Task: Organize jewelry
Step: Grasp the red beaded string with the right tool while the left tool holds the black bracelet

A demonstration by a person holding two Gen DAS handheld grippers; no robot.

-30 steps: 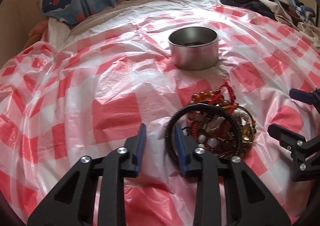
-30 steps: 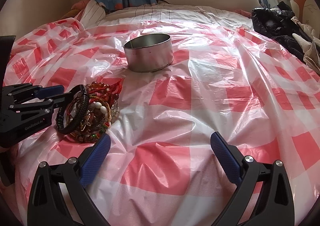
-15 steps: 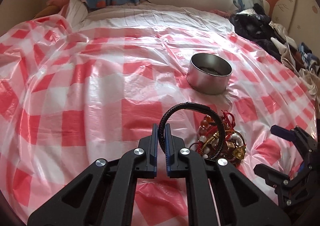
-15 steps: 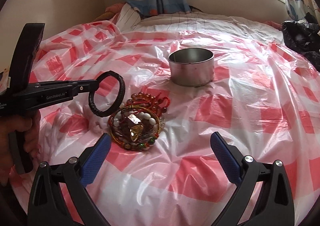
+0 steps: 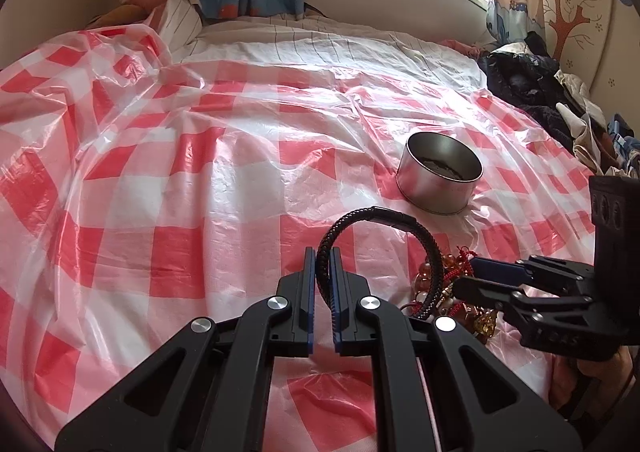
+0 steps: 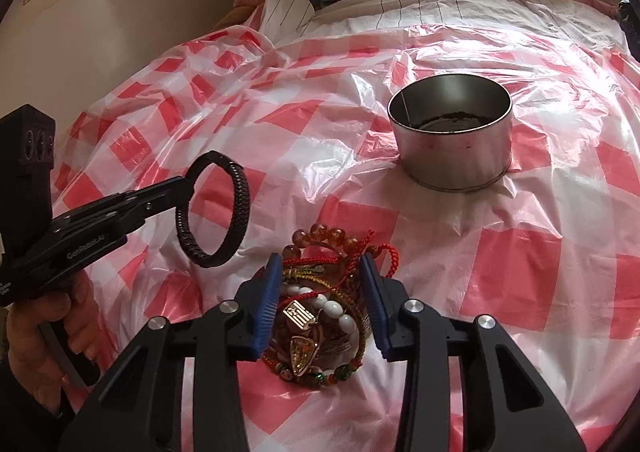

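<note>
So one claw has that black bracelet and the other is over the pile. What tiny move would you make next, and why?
Probably carry the black braided bracelet, pinched in the left gripper, over the metal tin: it hangs clear of the jewelry pile, and the tin sits open. The right gripper is closing around the pile.

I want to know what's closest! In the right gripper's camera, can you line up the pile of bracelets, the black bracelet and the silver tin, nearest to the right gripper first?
1. Pile of bracelets: between the closing fingers of the right gripper.
2. Black bracelet: up left, in the left gripper.
3. Silver tin: farther back, right.
</note>
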